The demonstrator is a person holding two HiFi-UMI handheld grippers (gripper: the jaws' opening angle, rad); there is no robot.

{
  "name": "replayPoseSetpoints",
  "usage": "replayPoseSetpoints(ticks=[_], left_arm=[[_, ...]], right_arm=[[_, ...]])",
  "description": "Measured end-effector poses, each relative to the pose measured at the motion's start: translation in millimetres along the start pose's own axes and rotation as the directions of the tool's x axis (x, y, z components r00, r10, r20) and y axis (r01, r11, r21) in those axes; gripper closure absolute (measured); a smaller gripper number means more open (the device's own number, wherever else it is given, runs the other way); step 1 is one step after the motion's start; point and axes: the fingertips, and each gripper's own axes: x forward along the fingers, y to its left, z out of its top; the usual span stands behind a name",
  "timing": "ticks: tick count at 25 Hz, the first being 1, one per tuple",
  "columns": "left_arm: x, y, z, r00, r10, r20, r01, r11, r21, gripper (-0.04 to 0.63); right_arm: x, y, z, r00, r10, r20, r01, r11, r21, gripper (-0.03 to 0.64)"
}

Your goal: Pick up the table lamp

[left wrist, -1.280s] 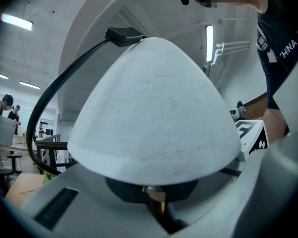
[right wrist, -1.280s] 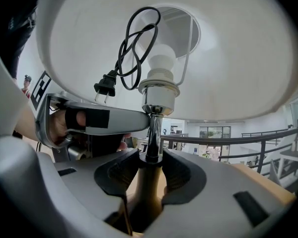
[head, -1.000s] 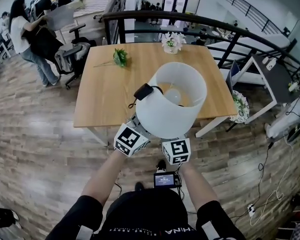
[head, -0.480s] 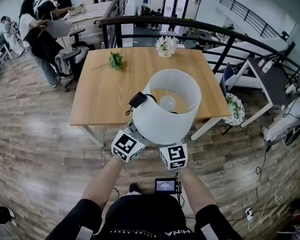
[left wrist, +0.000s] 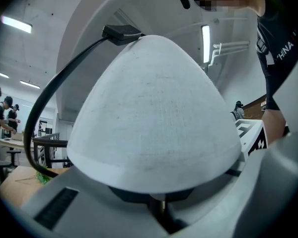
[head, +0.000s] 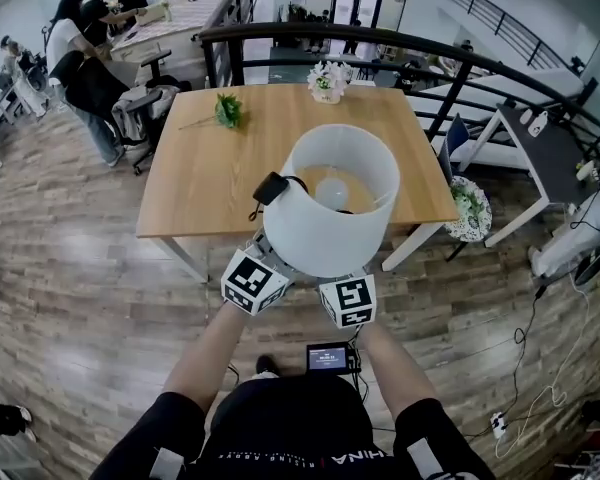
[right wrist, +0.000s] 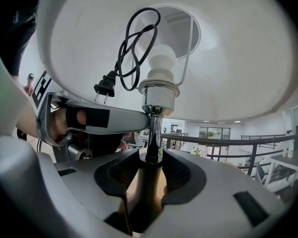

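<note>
The table lamp, with its white drum shade (head: 332, 208) and a bulb (head: 330, 192) showing inside, hangs in the air over the front edge of the wooden table (head: 195, 183). Both grippers hold it from below. My left gripper (left wrist: 159, 209) is shut on the thin metal stem just under the shade (left wrist: 154, 118). My right gripper (right wrist: 148, 177) is shut on the brown lamp body (right wrist: 145, 192) beneath the socket. The black cord and plug (right wrist: 105, 89) hang coiled by the socket. The shade hides the fingertips in the head view.
On the table are a green sprig (head: 226, 111) and a small flower vase (head: 325, 80). A dark railing (head: 460, 63) runs behind it. People and chairs stand at the back left (head: 80, 63). A desk (head: 555, 153) is at the right, and a small screen (head: 329, 357) is near my feet.
The lamp and both grippers have drifted together a little towards me, along with my view. Both grips stay the same.
</note>
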Motion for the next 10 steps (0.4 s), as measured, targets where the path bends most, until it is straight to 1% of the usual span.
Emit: replayPoseSetpoints(ticks=[10], left_arm=[[6, -14, 0, 1.0, -0.008, 0.002, 0.008, 1.0, 0.012, 0.577]], right_arm=[[-13, -7, -3, 1.0, -0.011, 0.008, 0.011, 1.0, -0.008, 0.451]])
